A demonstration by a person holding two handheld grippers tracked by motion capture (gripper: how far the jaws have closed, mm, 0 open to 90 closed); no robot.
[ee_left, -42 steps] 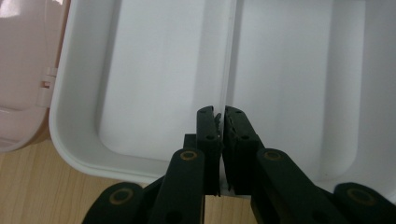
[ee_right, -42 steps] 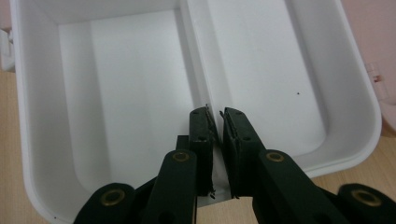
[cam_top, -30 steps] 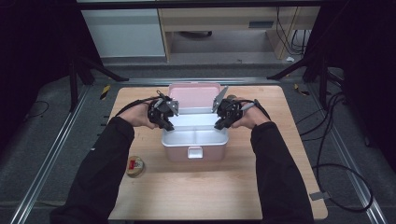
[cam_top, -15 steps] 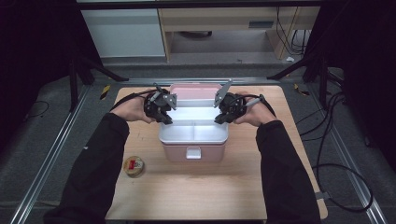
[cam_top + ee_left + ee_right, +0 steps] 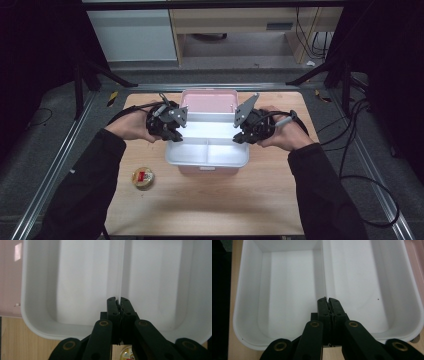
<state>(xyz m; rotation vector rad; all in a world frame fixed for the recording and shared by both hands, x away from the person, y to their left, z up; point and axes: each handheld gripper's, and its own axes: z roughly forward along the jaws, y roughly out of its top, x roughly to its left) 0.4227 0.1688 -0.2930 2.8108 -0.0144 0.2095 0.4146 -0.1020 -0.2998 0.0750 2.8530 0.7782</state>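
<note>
A white two-compartment tray [image 5: 207,150] hangs just over the pink lunch box base [image 5: 207,170], whose pink lid [image 5: 207,100] lies open behind. My left gripper [image 5: 172,131] is at the tray's left end and my right gripper [image 5: 240,136] at its right end. In the left gripper view the left gripper [image 5: 118,300] is shut on the tray's [image 5: 82,285] middle divider. The right gripper [image 5: 327,300] in its own view is shut on the same divider of the tray [image 5: 289,290] from the other end. Both compartments are empty.
A small round tin [image 5: 143,177] with a red and yellow top lies on the wooden table [image 5: 260,205] at the front left of the box. Metal rails [image 5: 65,150] run along both sides of the table. Cables [image 5: 350,135] trail off to the right.
Both grippers have stayed shut on the tray and the tray has come up a little out of the pink base, now looking larger and brighter. The tin has not moved.
</note>
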